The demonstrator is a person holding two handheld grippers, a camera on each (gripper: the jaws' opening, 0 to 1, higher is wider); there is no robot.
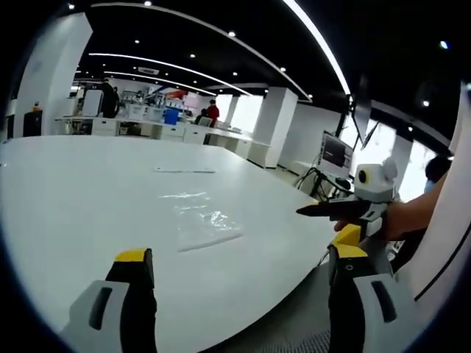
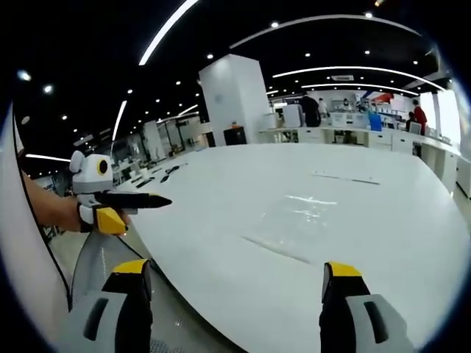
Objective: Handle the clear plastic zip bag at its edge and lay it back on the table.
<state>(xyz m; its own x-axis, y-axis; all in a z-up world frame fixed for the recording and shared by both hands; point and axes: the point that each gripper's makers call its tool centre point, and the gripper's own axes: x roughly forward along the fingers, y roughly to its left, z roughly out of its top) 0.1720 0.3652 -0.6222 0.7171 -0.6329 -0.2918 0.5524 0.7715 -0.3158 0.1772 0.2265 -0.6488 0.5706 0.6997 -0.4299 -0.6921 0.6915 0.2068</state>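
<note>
The clear plastic zip bag (image 1: 202, 218) lies flat on the big white table (image 1: 81, 213), a short way beyond my left gripper (image 1: 239, 257). That gripper's yellow-tipped jaws stand wide open and hold nothing. My right gripper (image 2: 235, 268) is also open and empty, hovering at the table's near edge, and the bag (image 2: 302, 213) lies ahead of it, slightly right. The right gripper (image 1: 346, 209) also comes into the left gripper view, held by a hand off the table's edge. In the right gripper view the left gripper (image 2: 121, 200) shows the same way, seen from the side.
A thin pale strip (image 1: 184, 170) lies on the table beyond the bag. The table's curved edge (image 1: 294, 283) drops to grey floor. Beyond it are a monitor on a stand (image 1: 335, 153), white pillars, desks and people far back.
</note>
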